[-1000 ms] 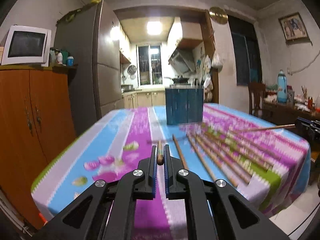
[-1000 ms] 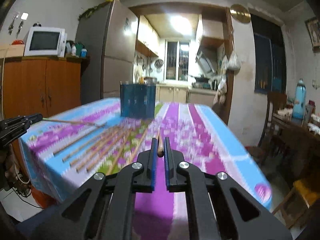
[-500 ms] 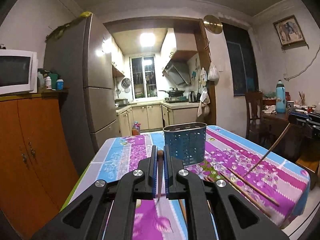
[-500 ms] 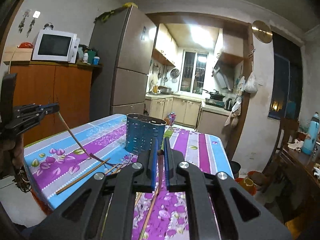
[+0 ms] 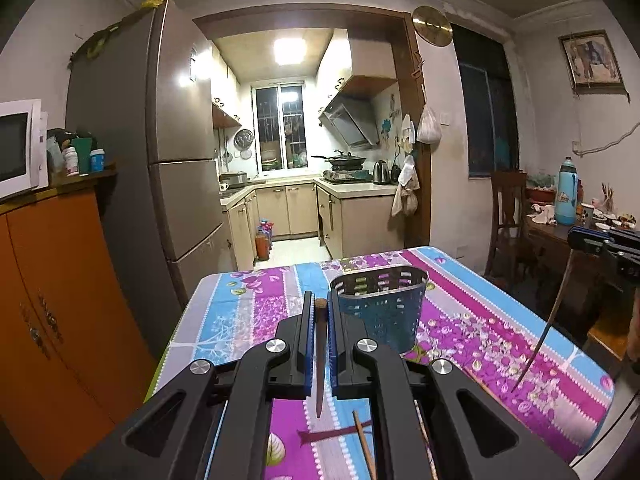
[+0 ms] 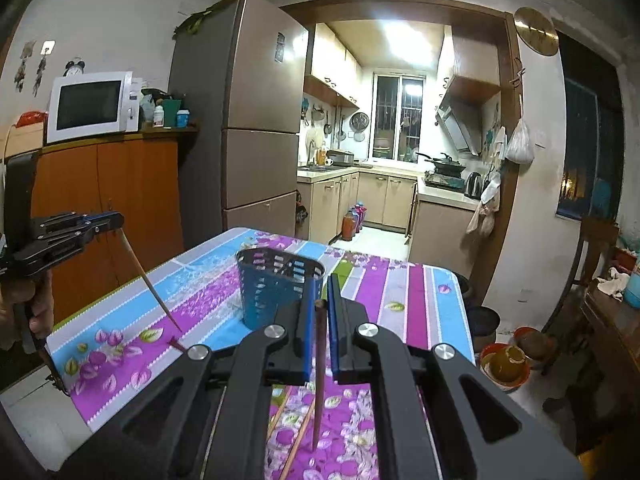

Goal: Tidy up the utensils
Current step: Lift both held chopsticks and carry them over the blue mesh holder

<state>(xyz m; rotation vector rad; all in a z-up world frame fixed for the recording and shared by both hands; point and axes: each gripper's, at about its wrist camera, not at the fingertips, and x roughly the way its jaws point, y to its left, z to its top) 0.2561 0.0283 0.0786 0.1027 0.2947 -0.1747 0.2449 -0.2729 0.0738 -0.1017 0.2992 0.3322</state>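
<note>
Both grippers are now riding higher above the bench than half a second ago, and the blue utensil holder [image 5: 380, 312] is showing its open top where only its side was showing before; the left gripper [image 5: 319, 320] is clamping a single dark wooden chopstick [image 5: 320, 364] between its narrow blue pads, the stick hanging nearly upright with its tip pointing down above the flowered tablecloth [image 5: 248, 312]; the right gripper [image 6: 319, 312] is pinching a chopstick of its own [image 6: 319, 372], likewise near vertical, tip down; in the right wrist view the left gripper's chopstick is slanting down toward the cloth, well to the left of the holder [image 6: 280, 288]; the perforated holder is standing upright on the bench [image 6: 420, 300], just beyond both sets of fingers, with nothing visible inside it; loose chopsticks [image 6: 298, 436] are lying flat on the cloth beneath the right gripper, and another one [image 5: 365, 444] is lying under the left gripper.
</note>
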